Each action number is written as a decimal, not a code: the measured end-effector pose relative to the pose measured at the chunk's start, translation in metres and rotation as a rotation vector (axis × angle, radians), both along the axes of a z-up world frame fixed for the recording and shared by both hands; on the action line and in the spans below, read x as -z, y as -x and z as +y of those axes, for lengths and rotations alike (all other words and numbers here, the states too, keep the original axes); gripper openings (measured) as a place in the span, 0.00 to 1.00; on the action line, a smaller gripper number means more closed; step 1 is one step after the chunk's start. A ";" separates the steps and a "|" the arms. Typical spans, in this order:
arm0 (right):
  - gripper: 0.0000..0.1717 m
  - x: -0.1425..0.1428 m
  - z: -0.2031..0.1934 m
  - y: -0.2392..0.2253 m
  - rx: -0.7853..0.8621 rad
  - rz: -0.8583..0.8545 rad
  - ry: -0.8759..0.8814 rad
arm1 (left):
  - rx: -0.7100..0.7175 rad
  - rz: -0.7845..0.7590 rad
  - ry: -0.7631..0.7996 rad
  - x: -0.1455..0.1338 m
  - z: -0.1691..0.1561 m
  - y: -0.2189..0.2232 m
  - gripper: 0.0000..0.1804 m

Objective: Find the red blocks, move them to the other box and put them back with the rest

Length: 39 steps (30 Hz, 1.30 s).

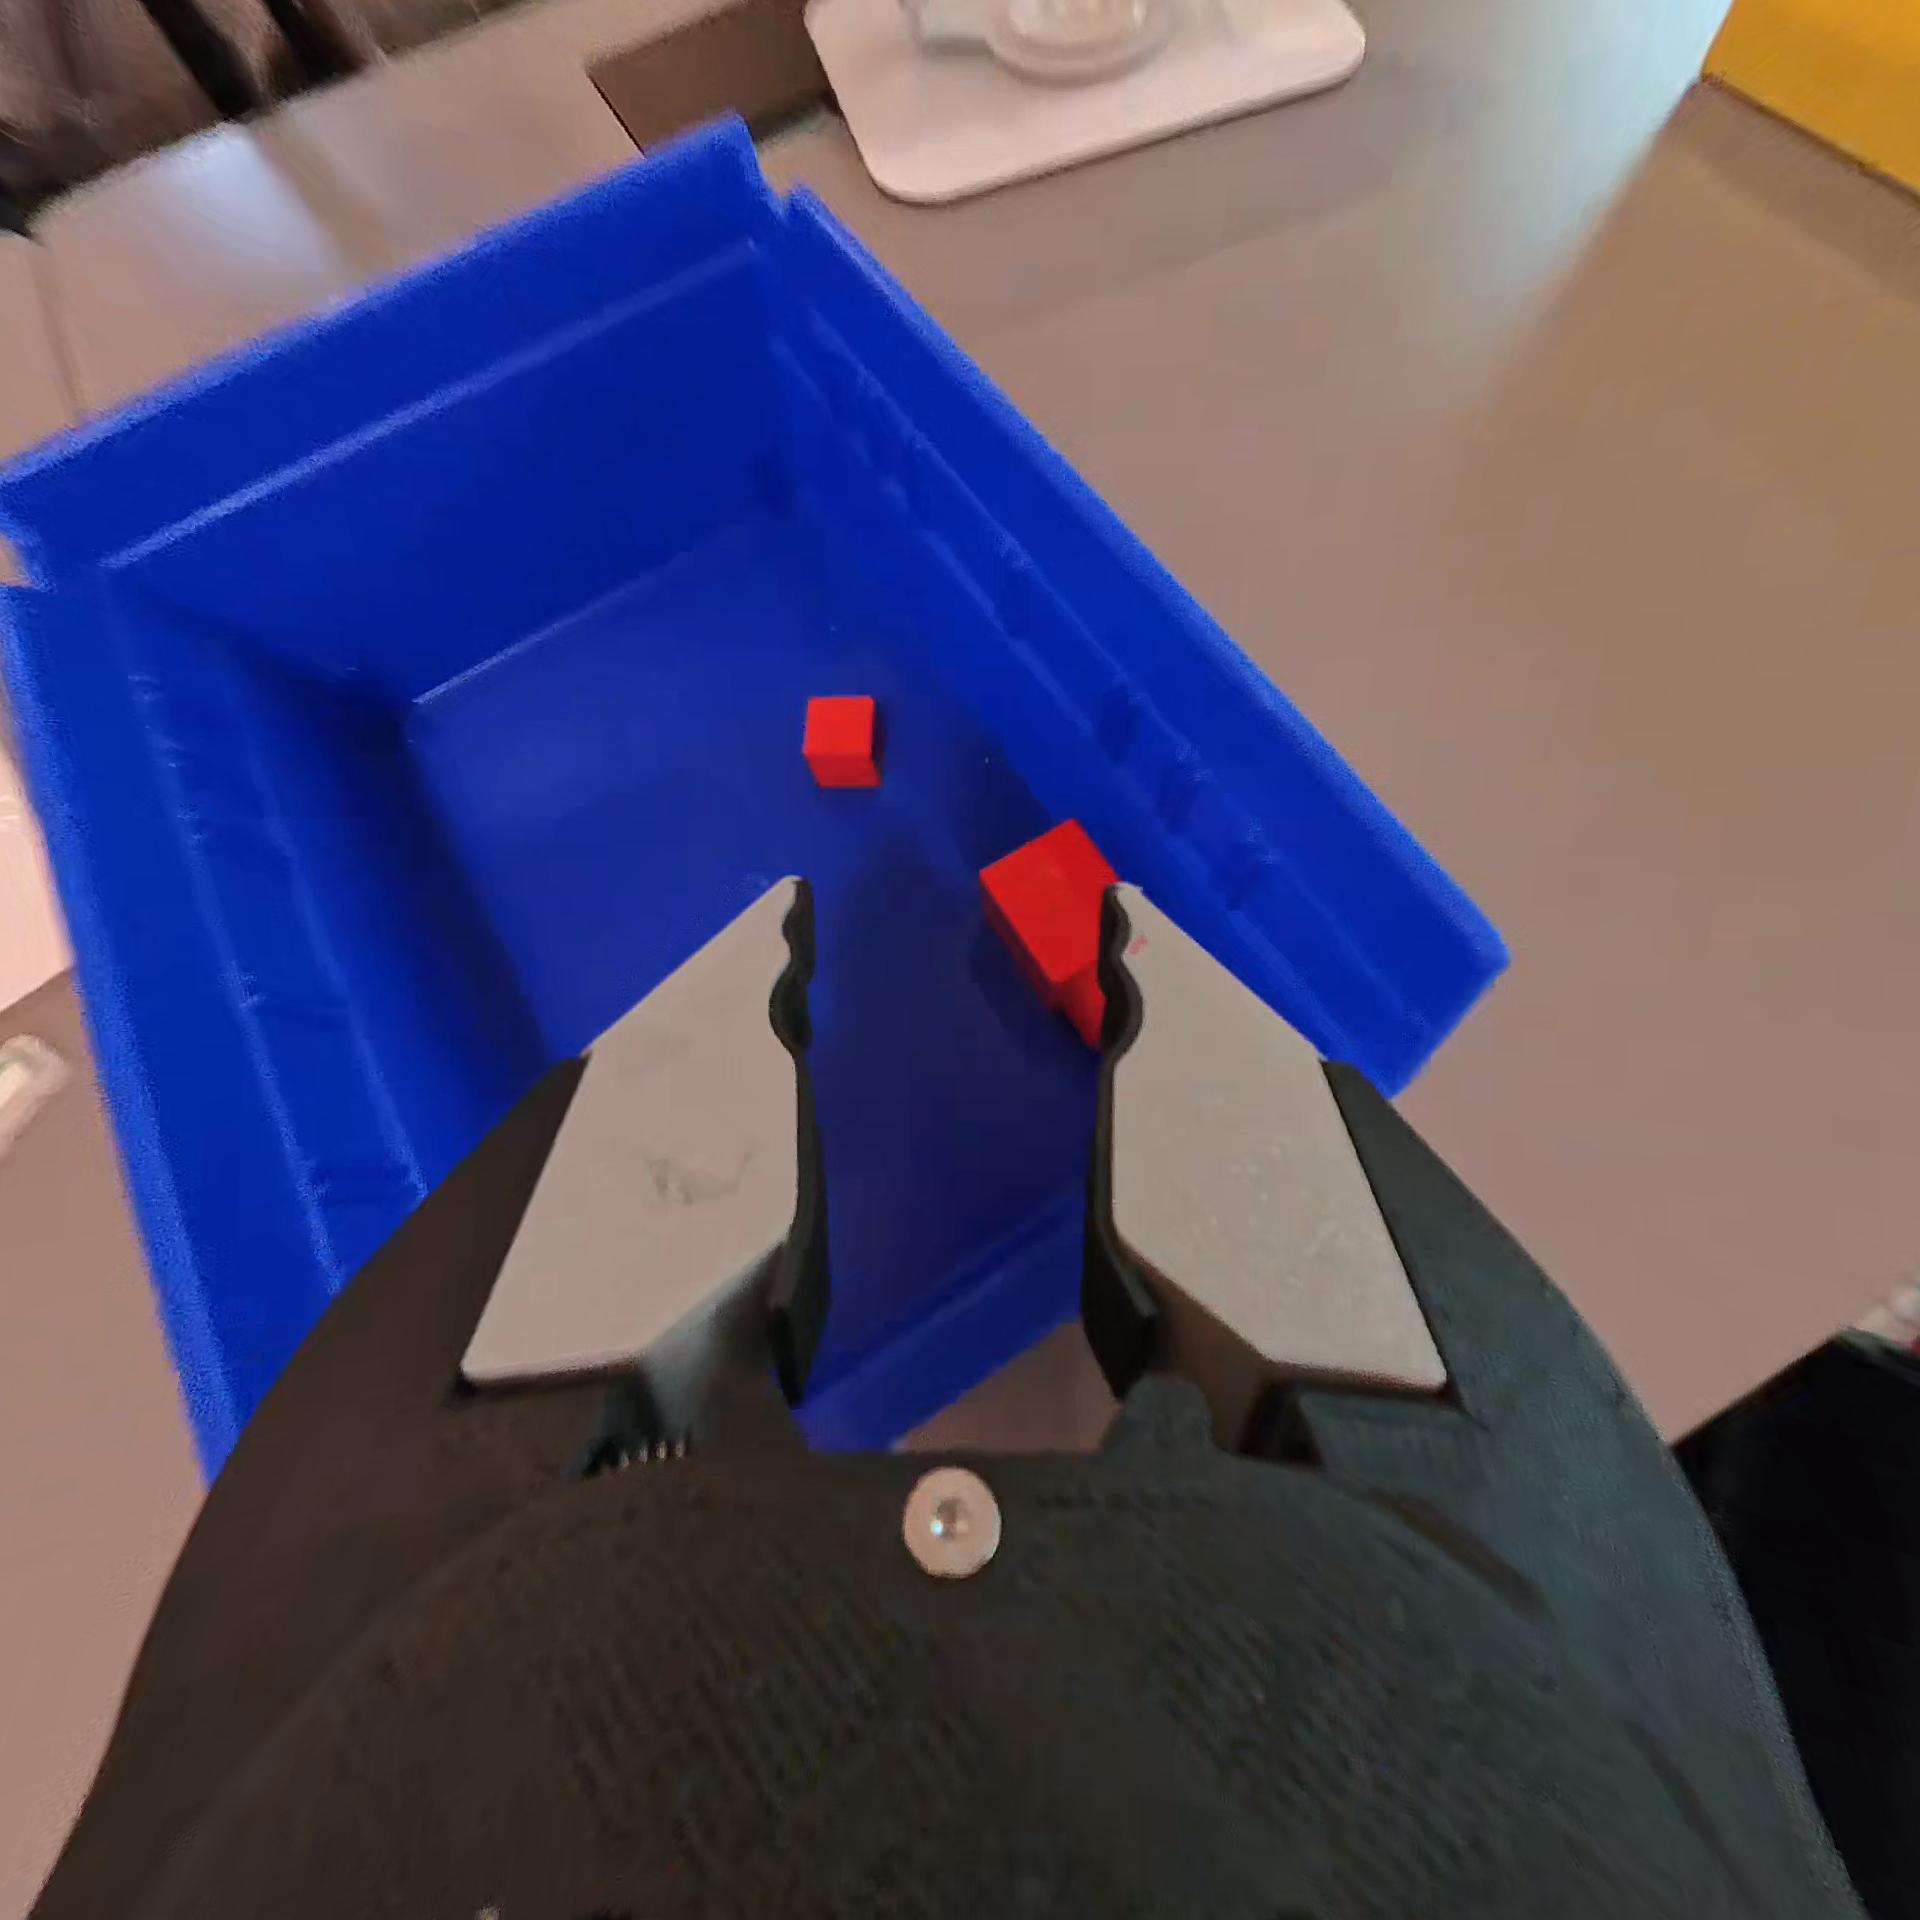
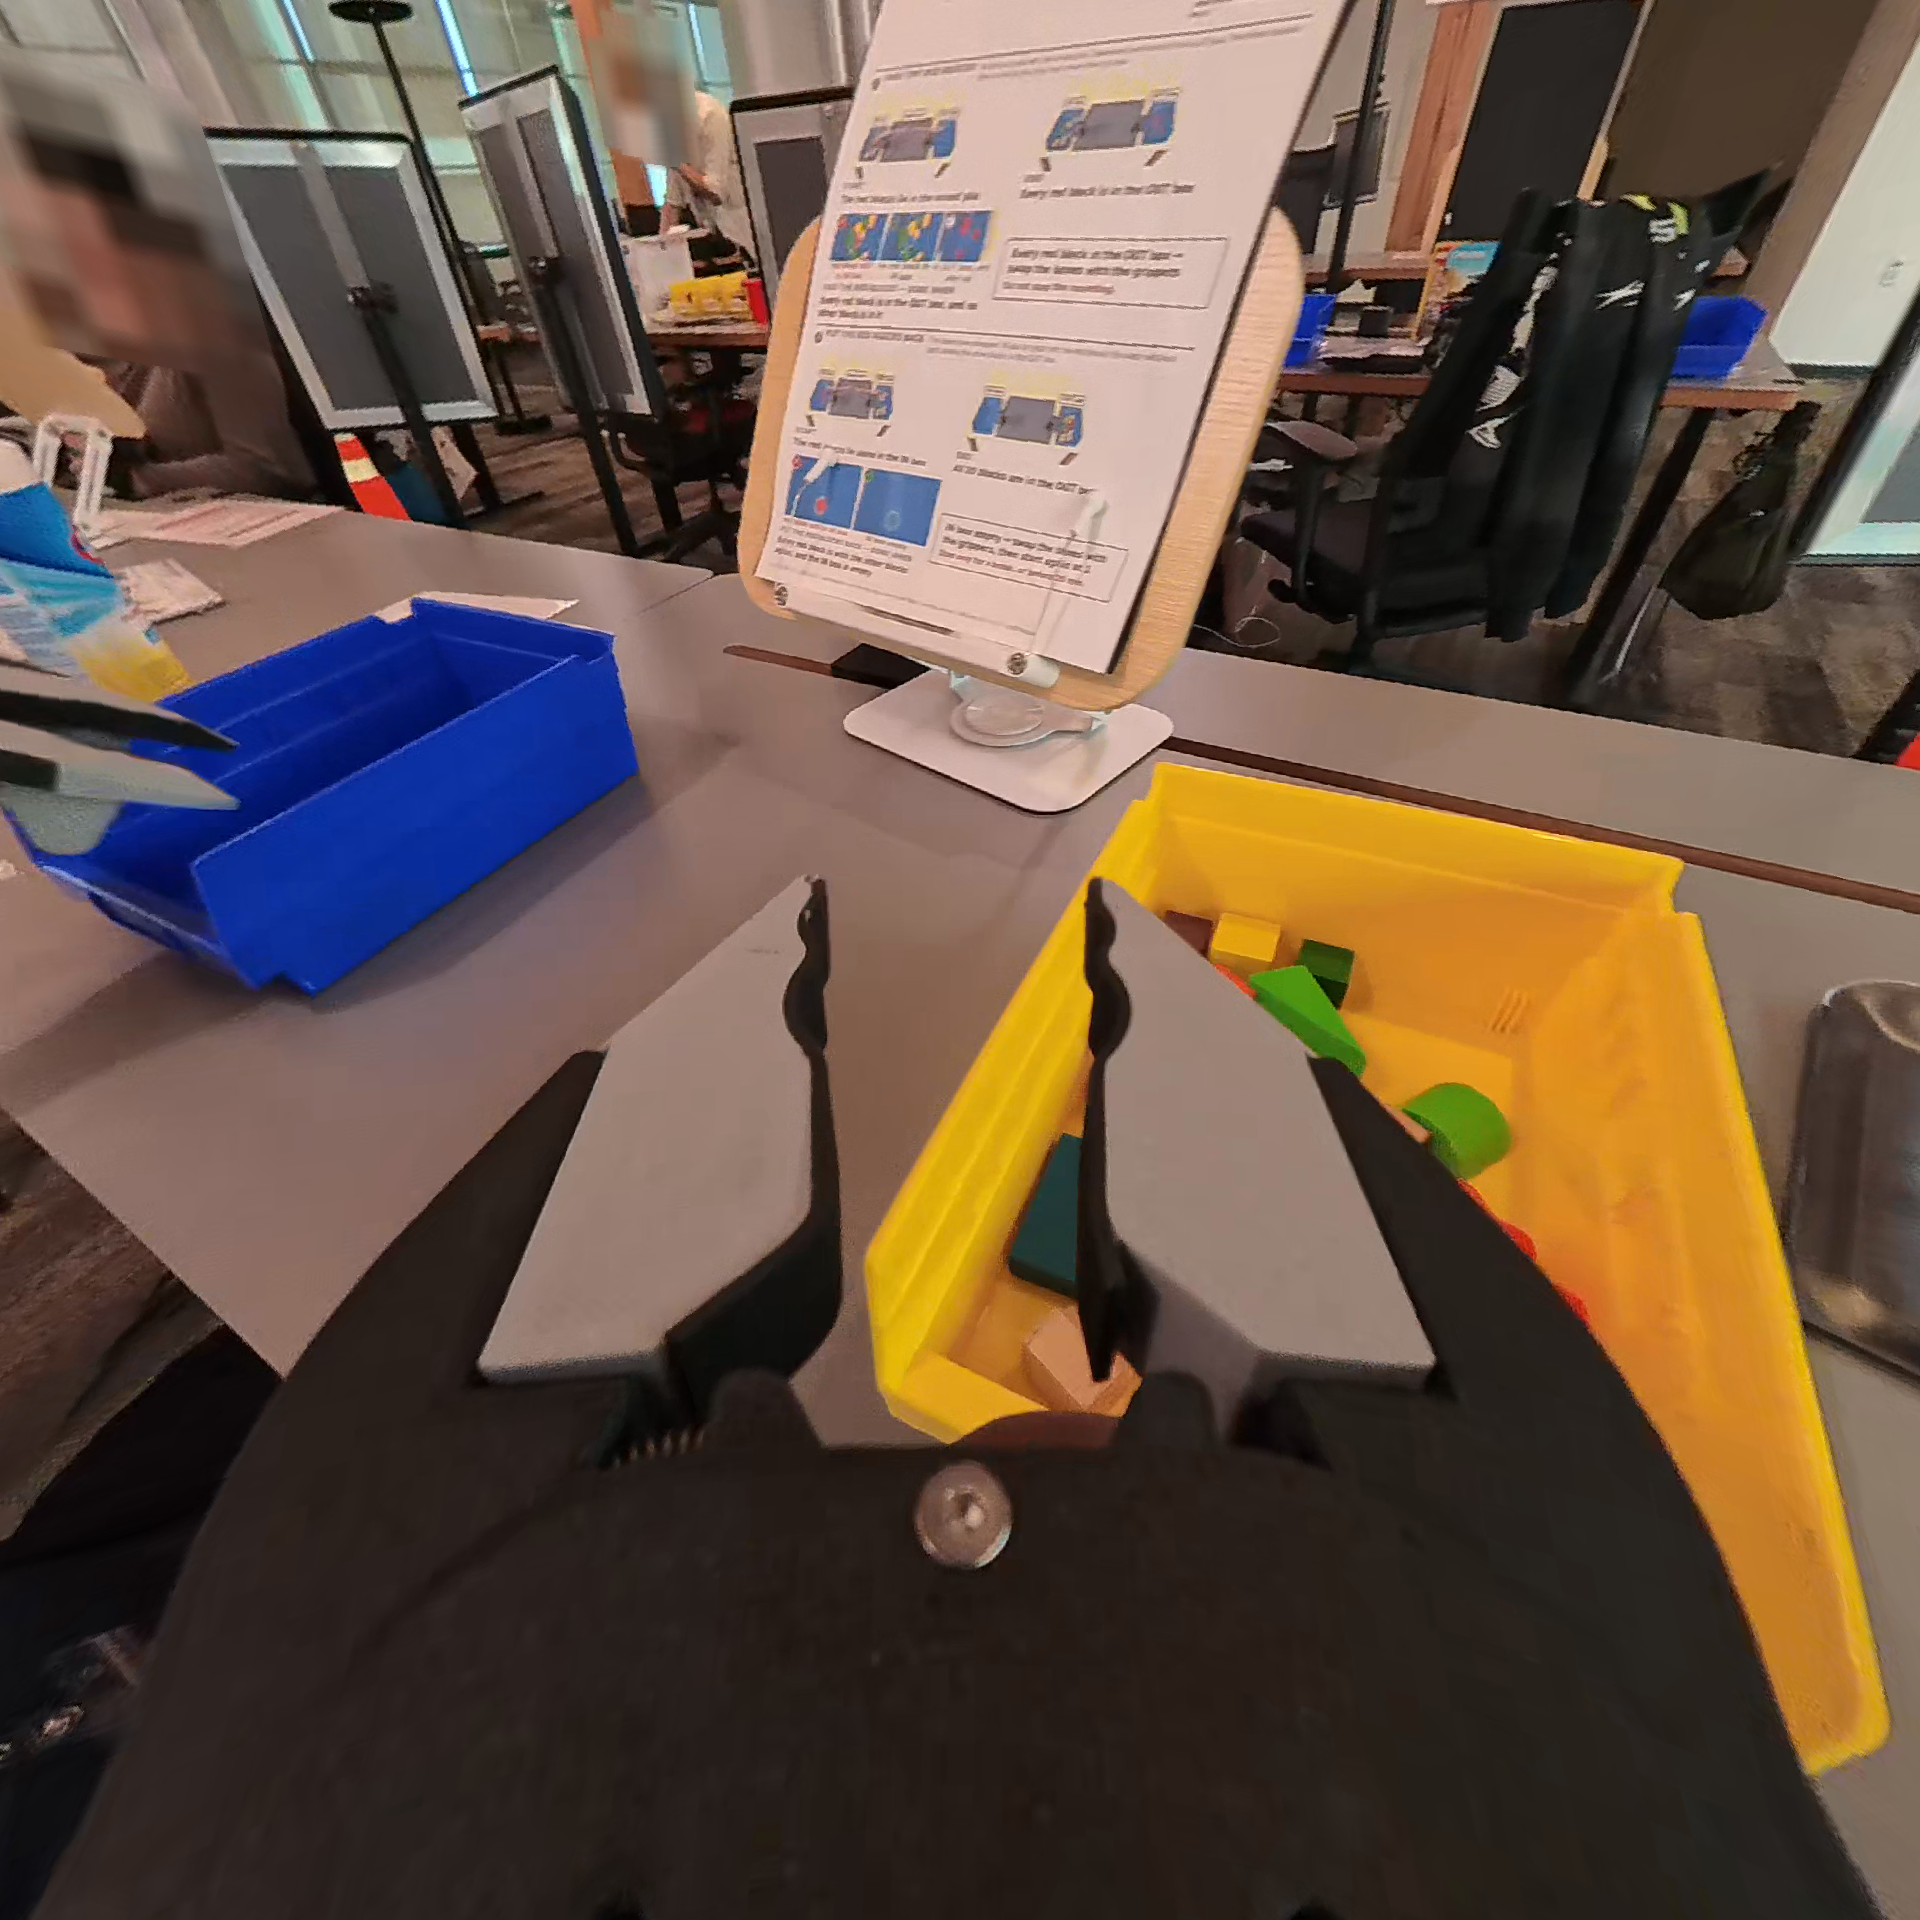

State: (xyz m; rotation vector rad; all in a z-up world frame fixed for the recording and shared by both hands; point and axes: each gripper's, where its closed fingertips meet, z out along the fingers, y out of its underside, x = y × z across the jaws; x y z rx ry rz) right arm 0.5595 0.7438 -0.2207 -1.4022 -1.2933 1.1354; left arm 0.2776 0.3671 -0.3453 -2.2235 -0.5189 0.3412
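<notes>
the left tool (image 1: 956, 894) hangs open over the blue box (image 1: 312, 831), gripping nothing. two red blocks lie on the box floor: a small cube (image 1: 840, 740) and a larger block (image 1: 1044, 914) by the right finger, long axis running toward the camera. both look light, rigid and smooth; flat opposite sides suit gripping. the right tool (image 2: 951, 894) is open and empty beside the yellow box (image 2: 1610, 1143).

Two red blocks (image 1: 842, 740) inside blue box (image 1: 312, 499)
</notes>
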 end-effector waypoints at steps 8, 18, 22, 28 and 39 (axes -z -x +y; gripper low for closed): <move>0.28 0.012 -0.014 0.013 -0.032 -0.062 -0.028 | 0.030 -0.078 0.234 0.040 0.035 0.058 0.32; 0.27 0.002 -0.018 0.003 -0.045 -0.022 -0.025 | 0.072 -0.167 0.358 0.085 0.052 0.072 0.11; 0.27 0.000 -0.035 0.006 -0.134 0.007 0.065 | 0.046 0.122 0.277 0.046 0.052 0.083 0.11; 0.29 0.014 -0.129 0.030 -0.472 -0.046 0.186 | 0.277 0.603 -0.071 -0.078 0.078 -0.016 0.11; 0.30 0.033 -0.233 0.056 -0.672 -0.083 0.258 | 0.668 0.993 -0.123 -0.090 0.150 -0.233 0.11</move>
